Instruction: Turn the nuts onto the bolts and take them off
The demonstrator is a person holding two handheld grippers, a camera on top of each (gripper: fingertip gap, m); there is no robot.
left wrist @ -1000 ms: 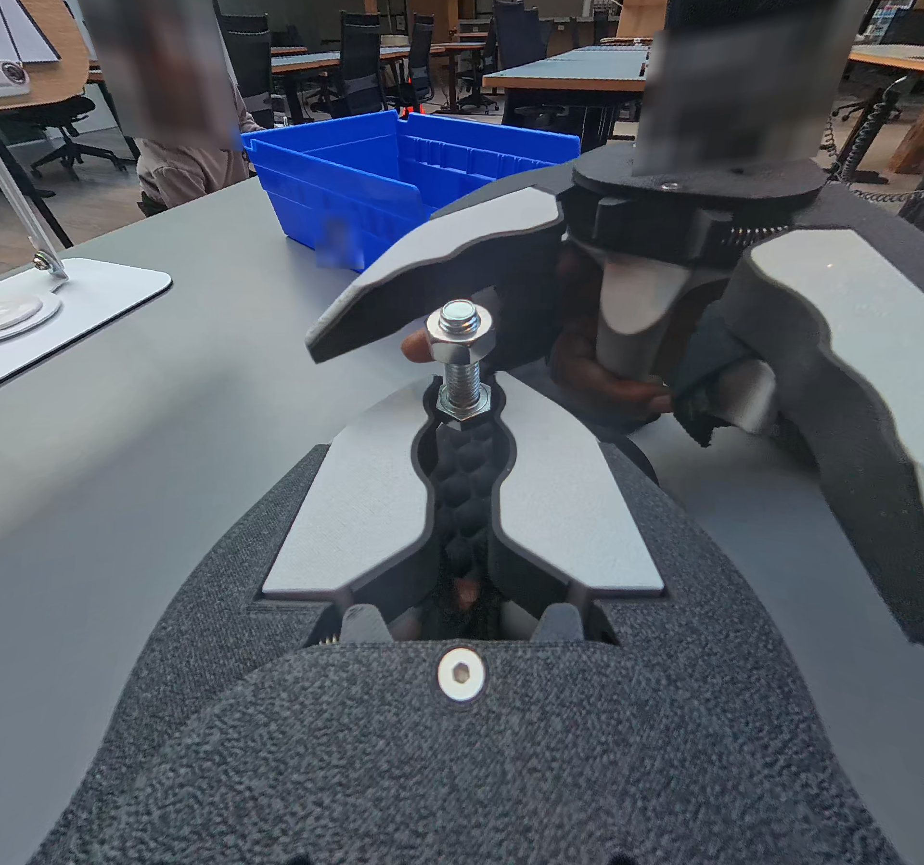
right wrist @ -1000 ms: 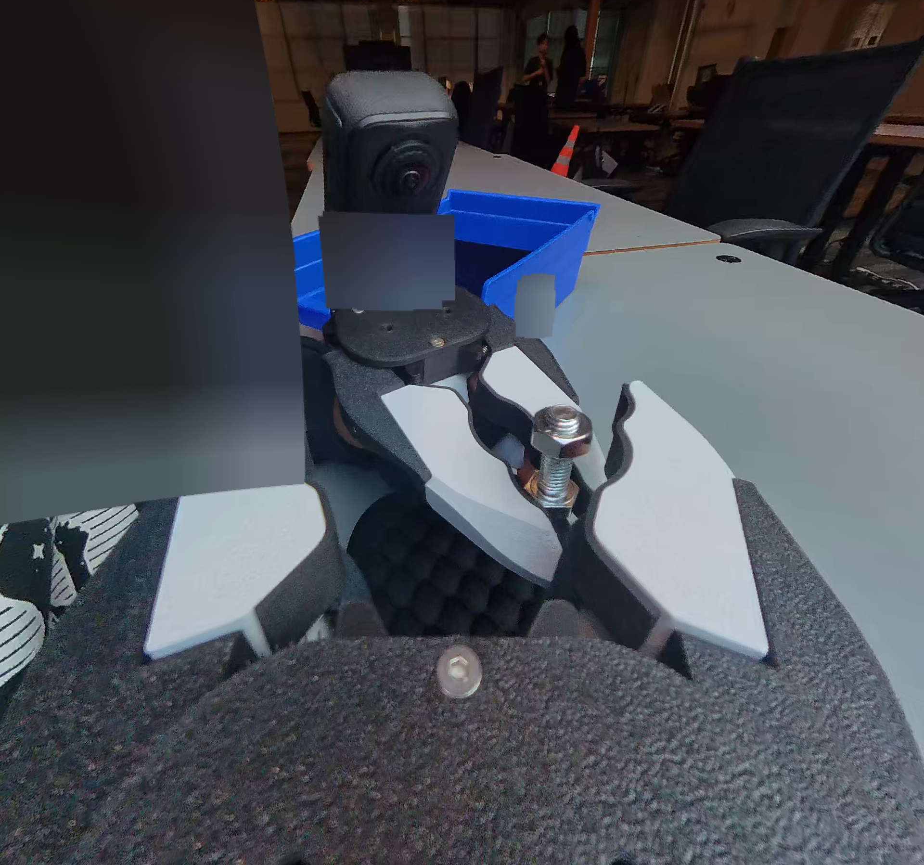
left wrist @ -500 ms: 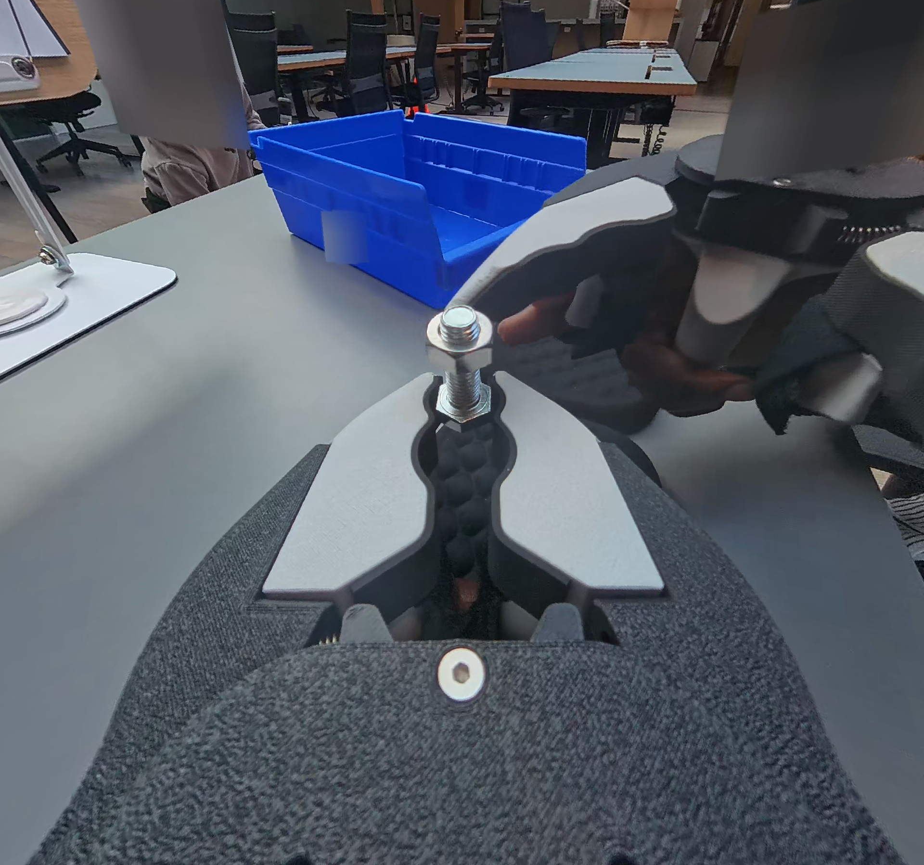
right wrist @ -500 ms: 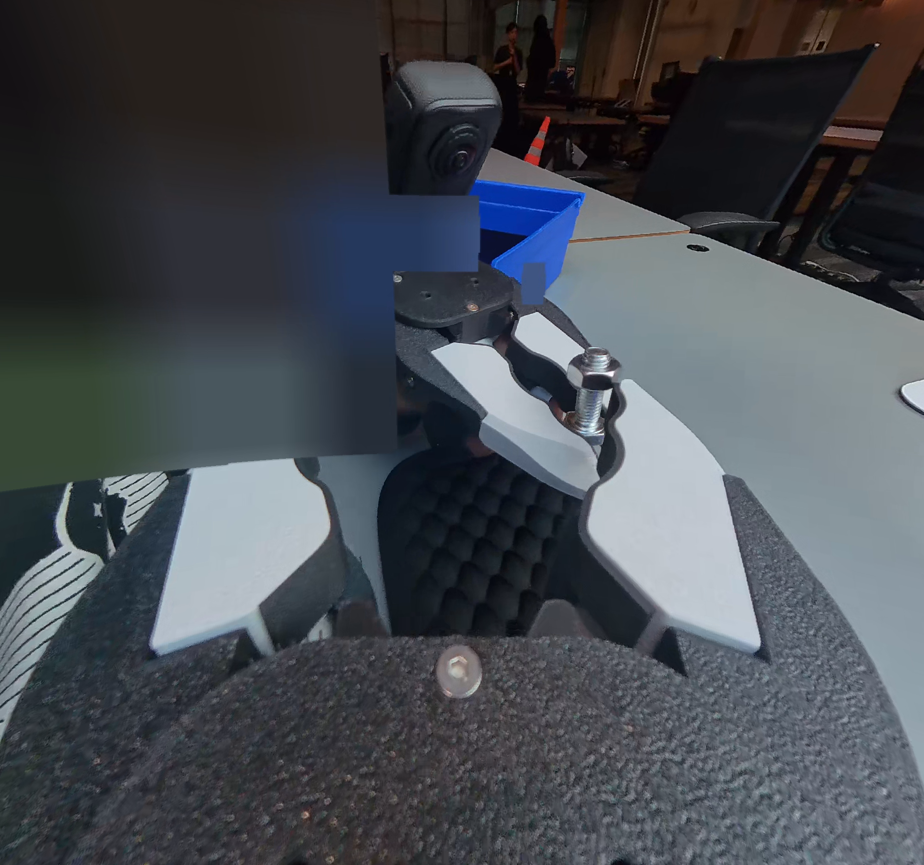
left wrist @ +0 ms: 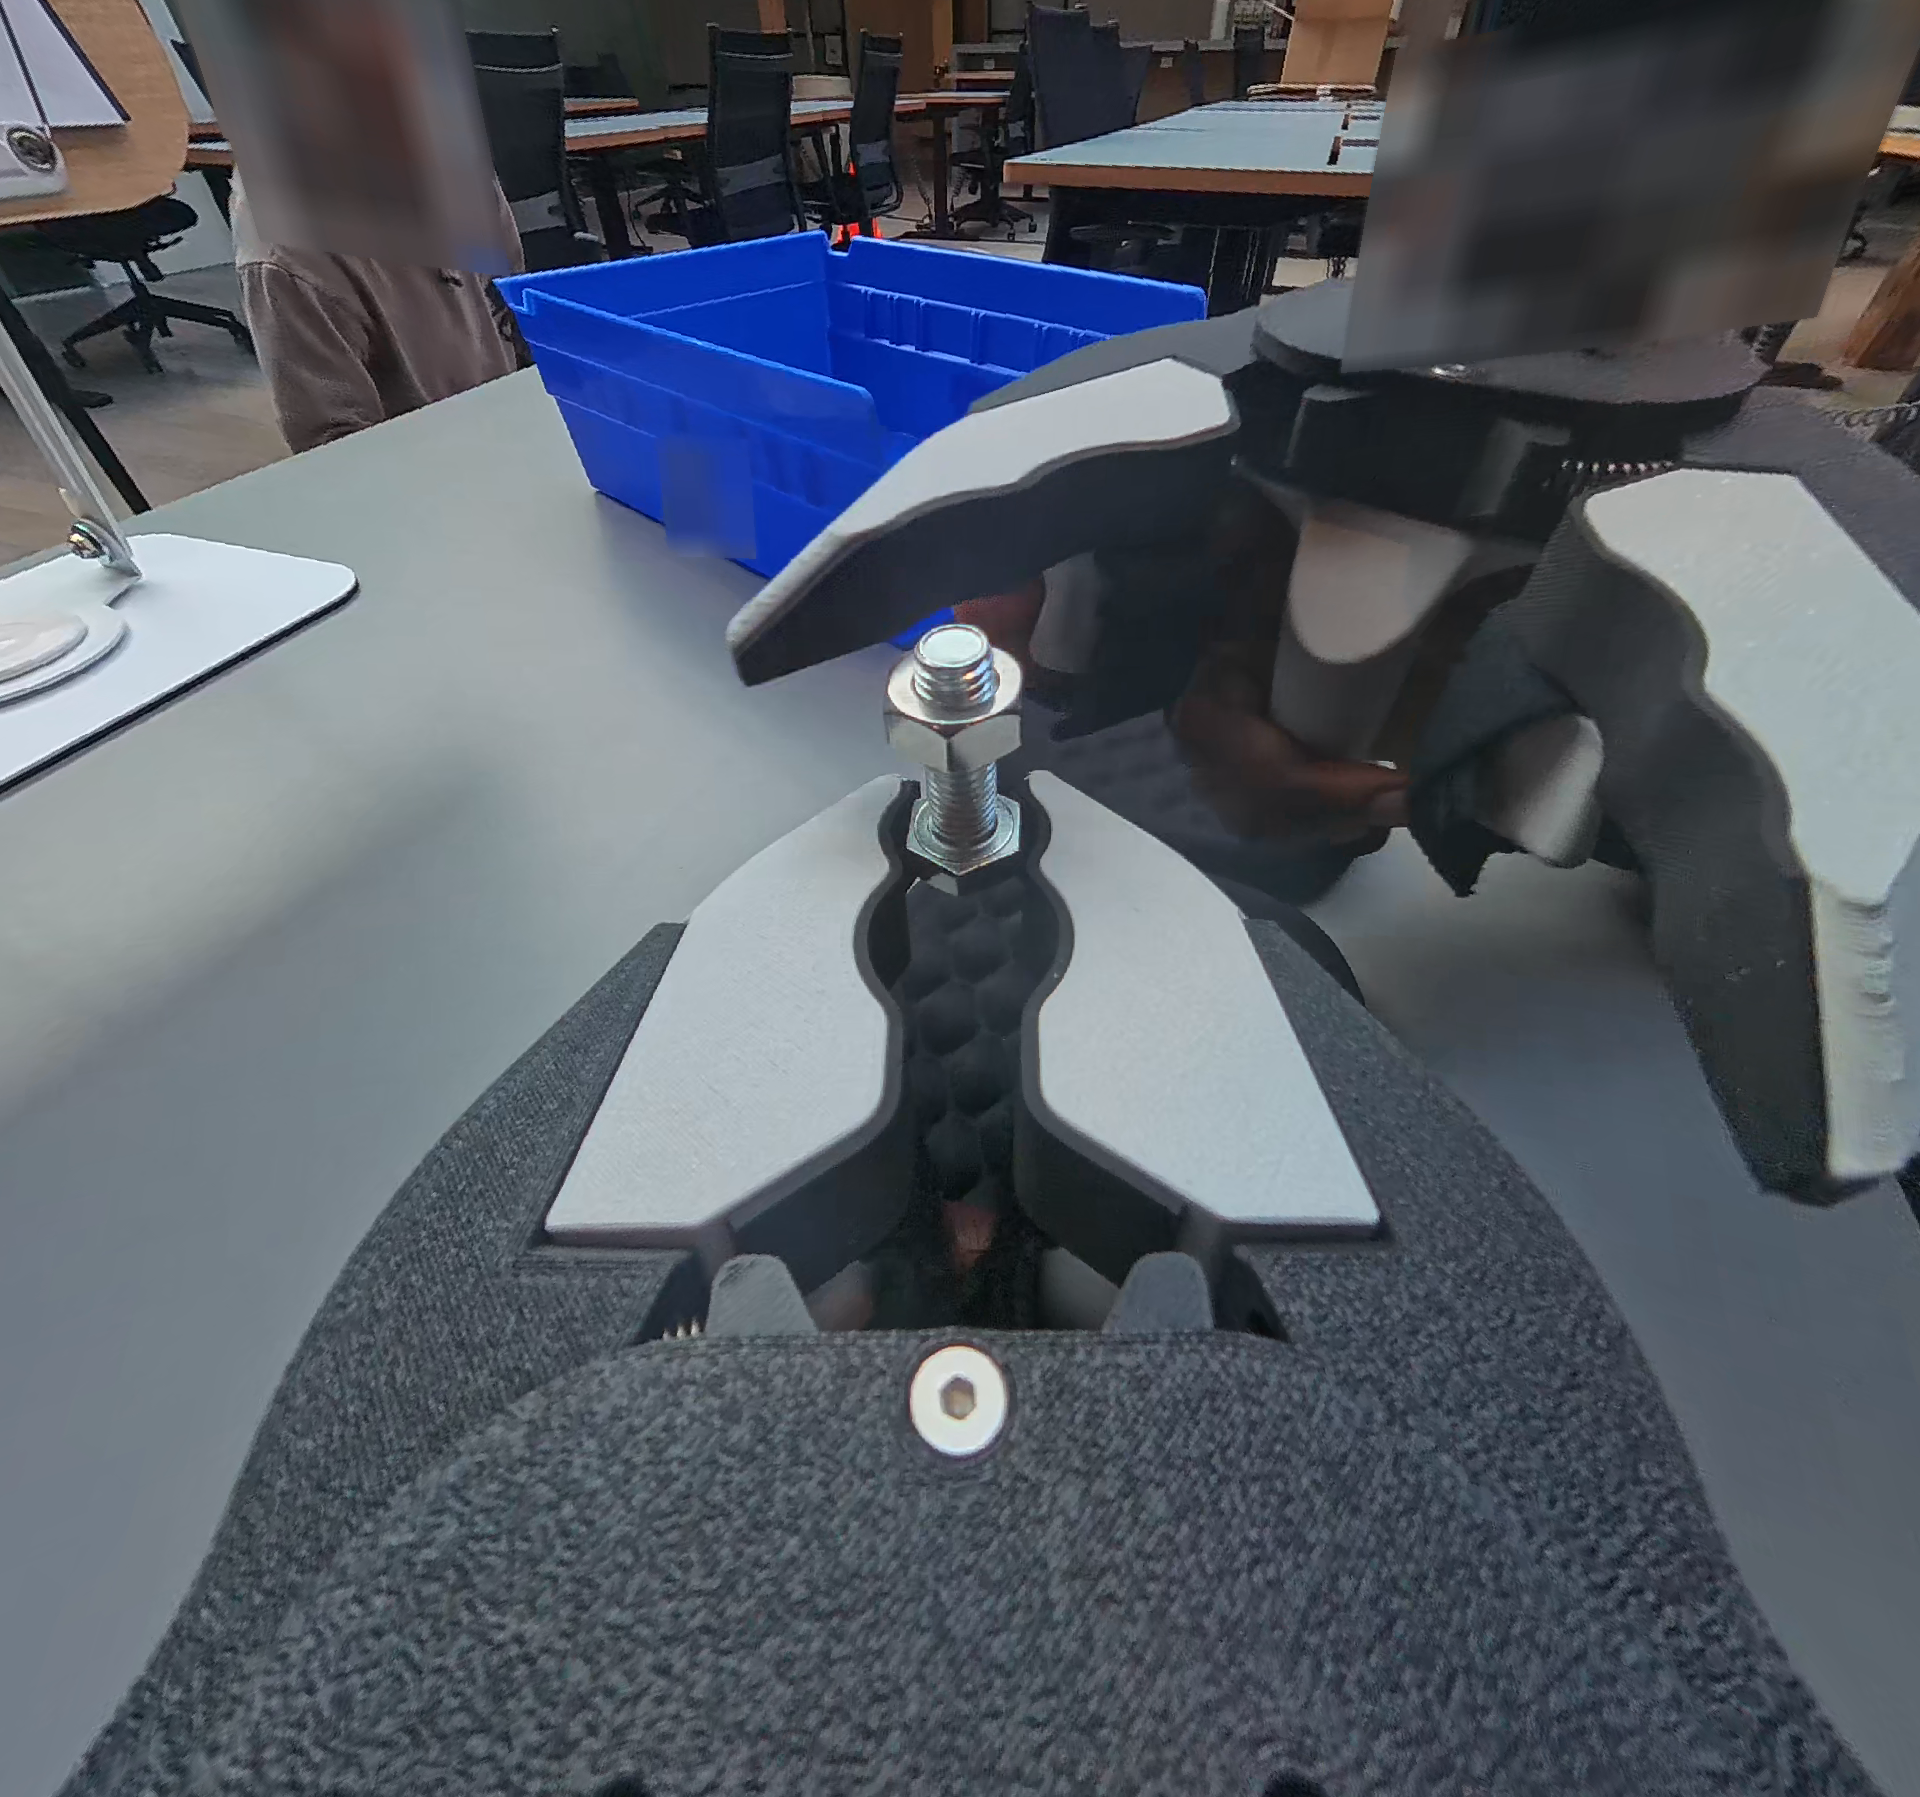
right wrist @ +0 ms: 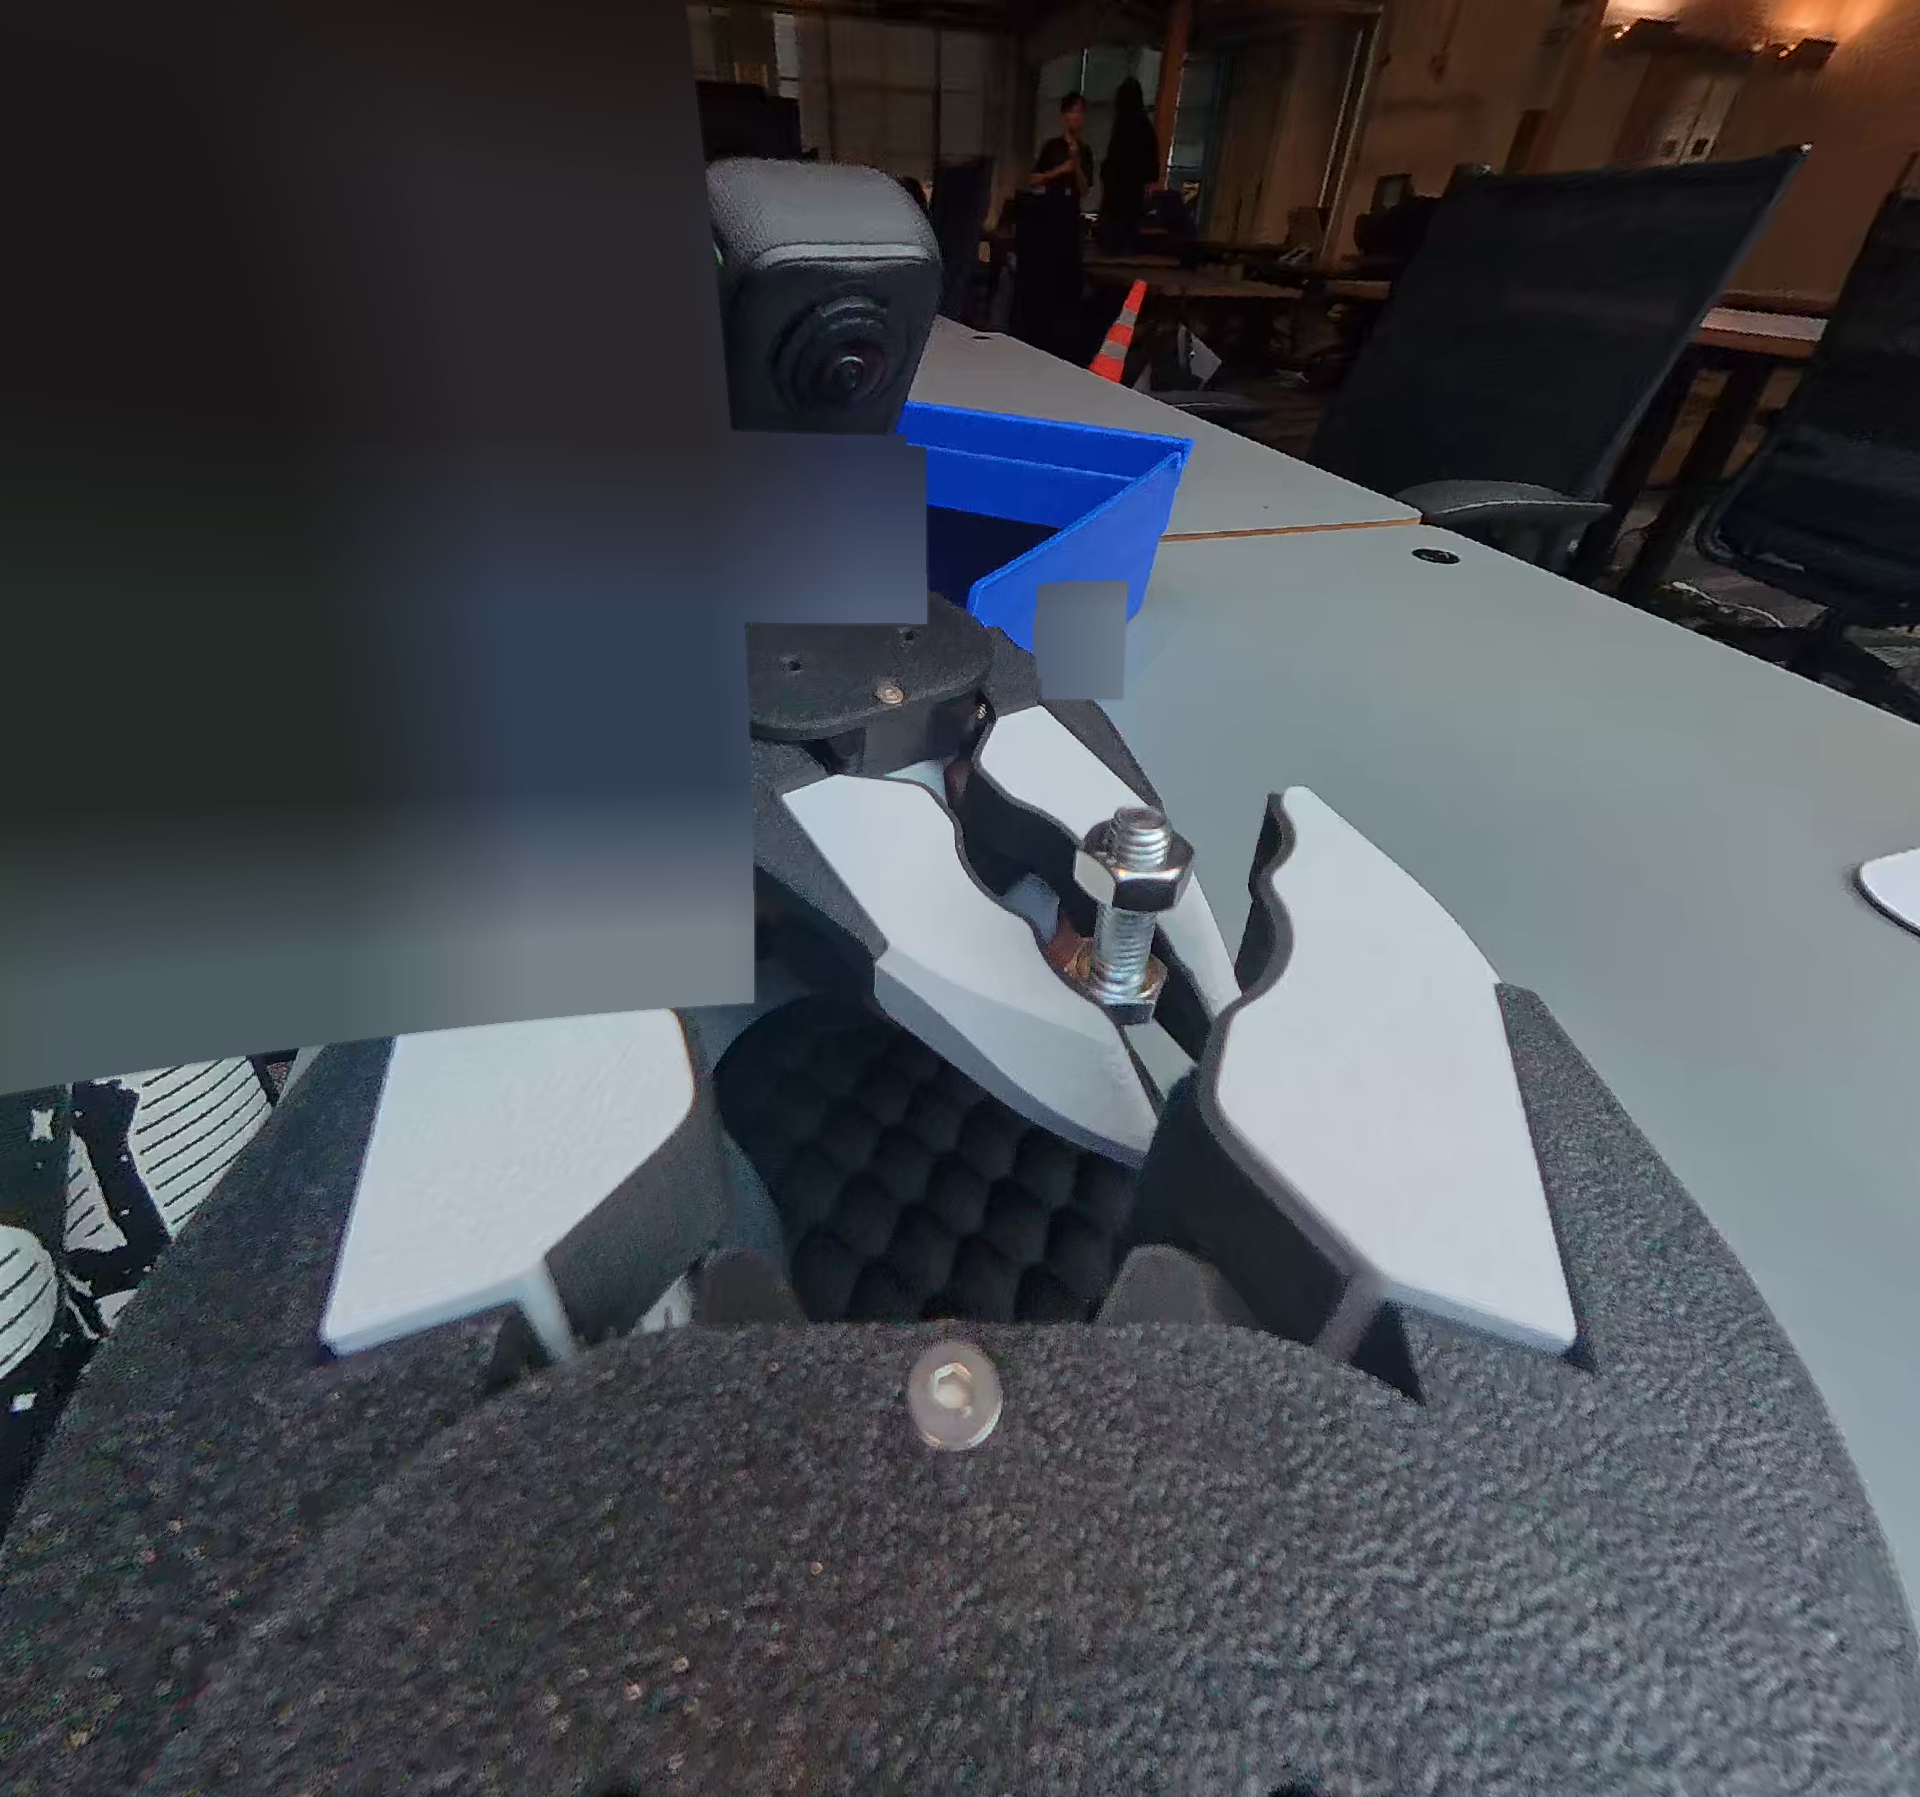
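On the far left of the left wrist view a white stand base (left wrist: 156,625) sits on the grey counter (left wrist: 364,812), and a blue bin (left wrist: 831,397) stands farther back, apparently empty.

In the middle, the left gripper (left wrist: 961,838) has its fingers (left wrist: 769,1020) clamped together on the bolt (left wrist: 958,802) near its head, holding it upright with the threaded end up. A nut (left wrist: 954,719) sits near the top of the thread, with only a little of the bolt's tip standing above it. Over the last second the bolt and nut look unchanged in this grip; whether the nut has turned at all cannot be told.

What has changed lies to the right. The right gripper (left wrist: 1247,760) had swung away half a second ago and has now come back, so that one of its fingers (left wrist: 987,500) hangs just over and behind the nut while the other stands well off to the right. Its fingers are spread wide, holding nothing. In the right wrist view the near right finger (right wrist: 1361,1051) is just beside the nut (right wrist: 1132,874) but apart from it.

This reads as a re-grip between turns: the right gripper is returning to close on the nut for another twist. The nut must be bracketed squarely on its flats, or the closing fingers may slip or tilt the bolt.
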